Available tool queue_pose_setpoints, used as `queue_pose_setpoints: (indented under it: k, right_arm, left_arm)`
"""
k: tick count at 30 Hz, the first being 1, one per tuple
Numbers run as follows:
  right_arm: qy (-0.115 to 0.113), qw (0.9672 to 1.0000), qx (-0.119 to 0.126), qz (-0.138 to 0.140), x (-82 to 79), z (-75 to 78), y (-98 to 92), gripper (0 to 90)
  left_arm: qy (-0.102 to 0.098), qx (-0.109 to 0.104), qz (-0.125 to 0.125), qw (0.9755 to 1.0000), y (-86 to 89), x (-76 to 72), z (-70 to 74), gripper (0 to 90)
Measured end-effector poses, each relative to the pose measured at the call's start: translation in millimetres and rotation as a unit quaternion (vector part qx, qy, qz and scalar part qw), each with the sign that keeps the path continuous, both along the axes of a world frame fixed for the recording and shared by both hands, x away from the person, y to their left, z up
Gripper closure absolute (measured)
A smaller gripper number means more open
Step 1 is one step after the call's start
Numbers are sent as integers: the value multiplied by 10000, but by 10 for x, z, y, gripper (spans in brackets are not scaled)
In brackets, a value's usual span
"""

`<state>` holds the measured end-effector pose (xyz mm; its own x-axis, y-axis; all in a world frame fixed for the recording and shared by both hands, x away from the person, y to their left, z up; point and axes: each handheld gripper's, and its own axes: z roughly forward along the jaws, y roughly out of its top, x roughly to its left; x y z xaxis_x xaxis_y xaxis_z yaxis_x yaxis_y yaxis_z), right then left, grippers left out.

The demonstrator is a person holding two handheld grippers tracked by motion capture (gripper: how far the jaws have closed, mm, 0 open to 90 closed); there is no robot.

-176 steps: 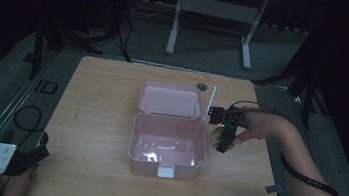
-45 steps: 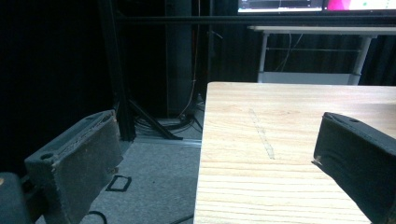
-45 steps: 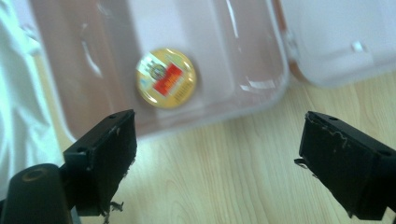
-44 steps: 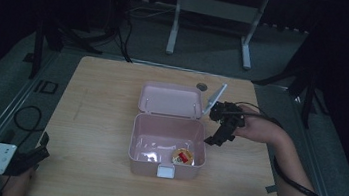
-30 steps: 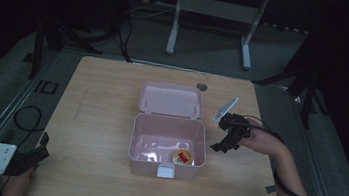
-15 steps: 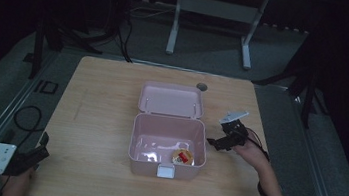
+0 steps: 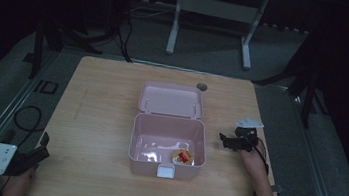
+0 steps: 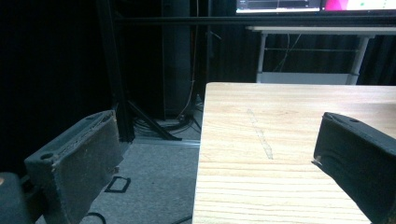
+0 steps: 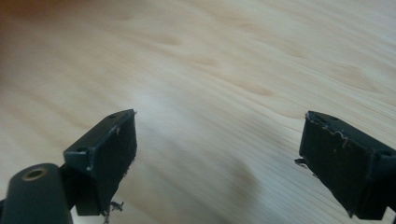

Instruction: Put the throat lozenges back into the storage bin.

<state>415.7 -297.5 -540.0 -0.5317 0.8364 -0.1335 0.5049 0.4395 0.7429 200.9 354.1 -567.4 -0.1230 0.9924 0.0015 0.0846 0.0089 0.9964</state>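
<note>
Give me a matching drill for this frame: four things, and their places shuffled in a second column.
Things:
1. pink box
2. small red and yellow item
3. left gripper
4. right gripper

Places:
A. near-left corner of the table, jaws apart
B. mid-table, lid folded back
C. just right of the box, jaws apart over bare wood
D. inside the box, at its front right

Pairs: 1-B, 2-D, 3-A, 4-C
</note>
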Motion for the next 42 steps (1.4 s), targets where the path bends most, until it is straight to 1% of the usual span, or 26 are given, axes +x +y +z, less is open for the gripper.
queue_pose_setpoints:
  k: [2, 3, 5, 8, 9, 10, 11, 12, 14, 16, 17, 19, 21, 23, 24, 26, 28, 29, 30, 33, 35, 39, 42]
  right_arm:
    - [-101, 9996, 93, -263, -20, -21, -88, 109]
    - [-101, 9993, 143, -343, -30, -29, -132, 109]
    - [-160, 9985, 90, -521, -61, -48, -205, 109]
    - [-227, 9963, 120, -817, -110, -55, -325, 108]
    - [-278, 9951, 135, -937, -128, -53, -366, 109]
    - [-273, 9939, 221, -1045, -152, -48, -419, 108]
    - [-268, 9934, 246, -1086, -166, -45, -448, 108]
    - [-319, 9921, 219, -1189, -192, -42, -486, 109]
    - [-328, 9910, 223, -1278, -222, -43, -540, 109]
    - [-391, 9893, 185, -1391, -261, -44, -594, 109]
    - [-434, 9881, 209, -1458, -280, -42, -621, 106]
    - [-587, 9844, 267, -1636, -316, -28, -676, 103]
    - [-623, 9811, 441, -1777, -334, -9, -740, 103]
    - [-600, 9808, 555, -1771, -338, -8, -778, 103]
    - [-629, 9802, 528, -1804, -342, -16, -790, 103]
    - [-557, 9806, 532, -1801, -335, -39, -811, 103]
    - [-551, 9801, 450, -1852, -333, -48, -820, 103]
    - [-551, 9801, 450, -1852, -333, -48, -820, 103]
    - [-587, 9790, 466, -1895, -336, -50, -828, 103]
    - [-556, 9795, 550, -1855, -333, -49, -851, 103]
    - [-540, 9802, 661, -1787, -338, -50, -865, 104]
    - [-547, 9799, 779, -1753, -348, -46, -875, 104]
    - [-536, 9795, 797, -1773, -351, -53, -885, 104]
  left_arm:
    - [-3, -7, -1, 10000, 1, -1, 0, 10]
    - [-10, -6, -4, 10000, 1, -1, 0, 10]
    - [-8, -2, -2, 10000, 0, 0, 0, 10]
    - [8, -4, 3, 10000, 3, -1, 1, 10]
    - [1, -11, 4, 10000, 3, 0, 0, 10]
    - [-1, -13, 3, 10000, 3, 0, 0, 10]
    - [6, -11, 6, 10000, 4, -1, 1, 10]
    - [10, -15, 3, 10000, 5, -1, 1, 11]
    - [1, -34, 3, 10000, 5, 0, 1, 10]
    - [-2, -35, 12, 10000, 6, -1, 0, 10]
    - [4, -36, 15, 10000, 6, 0, 1, 10]
    - [8, -35, 11, 10000, 4, 2, 1, 10]
    - [12, -38, 12, 10000, 5, 3, 1, 10]
    - [11, -36, 10, 10000, 4, 2, 1, 10]
    - [10, -36, 11, 10000, 4, 2, 1, 10]
    - [13, -38, 4, 10000, 6, 3, 1, 10]
    - [23, -44, -4, 10000, 11, 2, 2, 10]
    - [23, -44, -4, 10000, 11, 2, 2, 11]
    - [21, -58, -1, 10000, 14, 2, 2, 11]
    - [56, -65, -12, 10000, 20, 6, 4, 10]
    - [36, -75, -4, 10000, 19, 6, 3, 10]
    - [29, -61, -8, 10000, 14, 6, 3, 10]
    - [6, -51, -9, 10000, 11, 2, 1, 10]
